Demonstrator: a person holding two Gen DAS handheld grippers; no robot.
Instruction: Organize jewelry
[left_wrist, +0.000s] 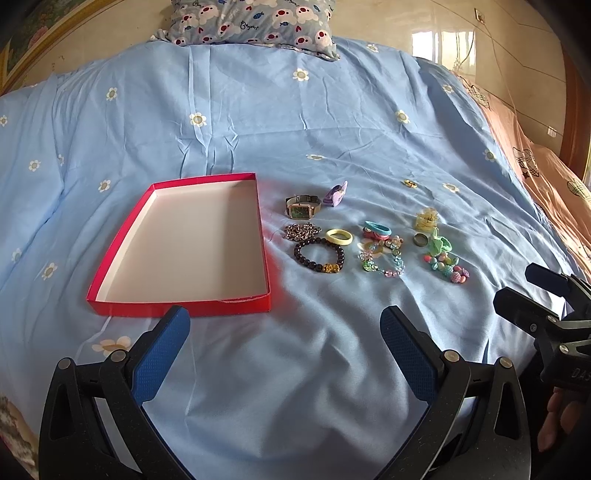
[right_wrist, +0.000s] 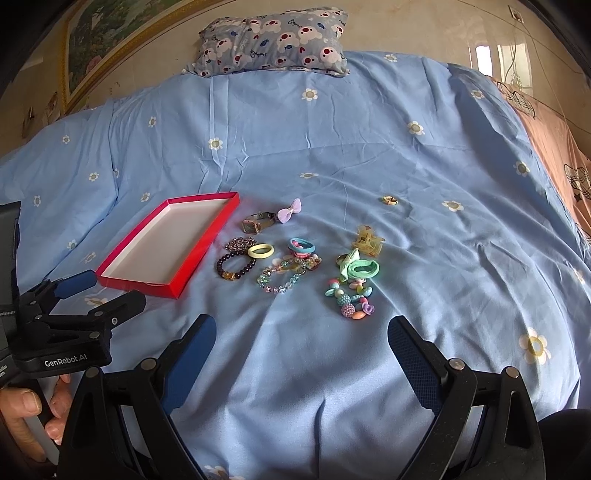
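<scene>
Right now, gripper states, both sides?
Left gripper: open, holding nothing, above the blue bedsheet near the red box.
Right gripper: open, holding nothing, short of the jewelry.

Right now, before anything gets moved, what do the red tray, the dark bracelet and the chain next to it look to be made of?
Red tray: likely cardboard, glossy red outside and matte white inside, with thin folded walls. Dark bracelet: round, polished dark beads that could be stone or glass, plus one amber-gold charm. Chain: silvery metal links that glint, though plated plastic cannot be ruled out.
</scene>
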